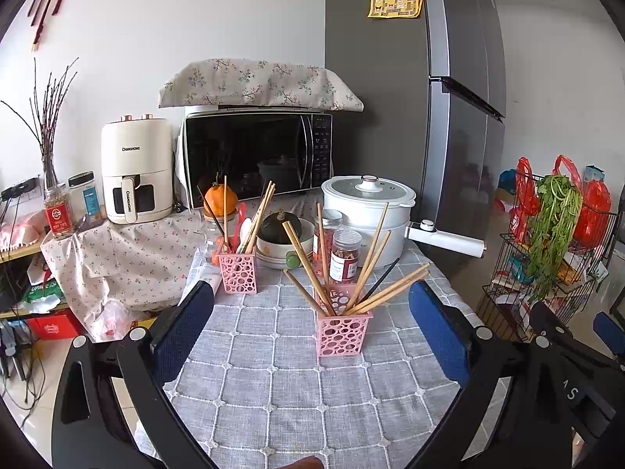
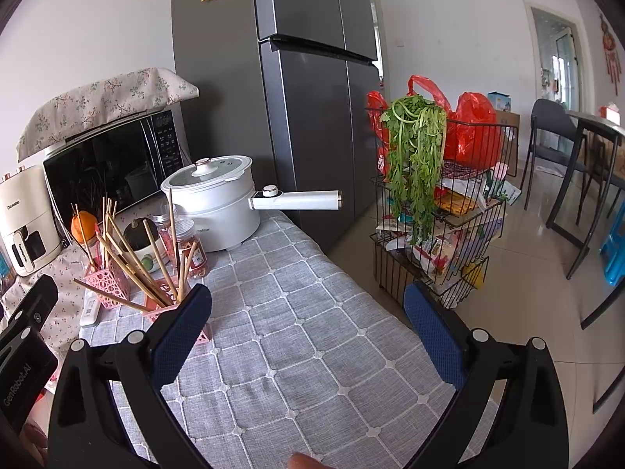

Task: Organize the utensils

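Note:
Two pink perforated holders stand on the grey checked tablecloth. The near holder holds several wooden chopsticks splayed outward and one black stick. The far holder holds chopsticks and spoons. My left gripper is open and empty, its blue pads either side of the near holder, a little short of it. My right gripper is open and empty over the cloth, right of the near holder; its left pad hides part of that holder. The far holder stands at the left.
A white electric pot with a long handle, two red-filled jars and a bowl with a squash stand behind the holders. A microwave, air fryer and fridge lie beyond. A wire rack with greens stands off the table's right edge.

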### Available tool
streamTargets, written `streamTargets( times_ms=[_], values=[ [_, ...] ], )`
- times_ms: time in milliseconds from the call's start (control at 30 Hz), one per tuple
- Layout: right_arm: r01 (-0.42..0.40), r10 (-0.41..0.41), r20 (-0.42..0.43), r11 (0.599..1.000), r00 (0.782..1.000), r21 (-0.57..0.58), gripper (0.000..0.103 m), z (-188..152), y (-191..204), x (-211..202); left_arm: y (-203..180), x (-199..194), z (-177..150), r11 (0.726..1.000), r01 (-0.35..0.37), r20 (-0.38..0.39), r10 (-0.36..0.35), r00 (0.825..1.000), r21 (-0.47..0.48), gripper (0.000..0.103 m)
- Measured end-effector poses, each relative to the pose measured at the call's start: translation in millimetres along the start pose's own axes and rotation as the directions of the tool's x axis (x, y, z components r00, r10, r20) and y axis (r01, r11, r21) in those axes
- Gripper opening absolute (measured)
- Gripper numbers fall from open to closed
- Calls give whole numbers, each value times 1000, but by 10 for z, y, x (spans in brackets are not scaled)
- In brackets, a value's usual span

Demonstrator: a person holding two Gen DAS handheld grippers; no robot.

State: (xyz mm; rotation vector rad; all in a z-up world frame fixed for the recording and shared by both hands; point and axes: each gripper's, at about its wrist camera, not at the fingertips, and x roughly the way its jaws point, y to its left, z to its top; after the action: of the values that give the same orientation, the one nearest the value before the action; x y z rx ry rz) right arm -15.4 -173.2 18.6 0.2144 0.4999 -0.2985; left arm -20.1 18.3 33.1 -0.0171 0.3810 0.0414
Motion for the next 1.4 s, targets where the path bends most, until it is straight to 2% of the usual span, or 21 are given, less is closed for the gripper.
streamTargets(
  times_ms=[1400],
  values=[
    [-6,6,-16,1000,1000,-7,96,-31,28,43,10,15,0,1000,-2,-1,2,1000,-1,96]
  ],
)
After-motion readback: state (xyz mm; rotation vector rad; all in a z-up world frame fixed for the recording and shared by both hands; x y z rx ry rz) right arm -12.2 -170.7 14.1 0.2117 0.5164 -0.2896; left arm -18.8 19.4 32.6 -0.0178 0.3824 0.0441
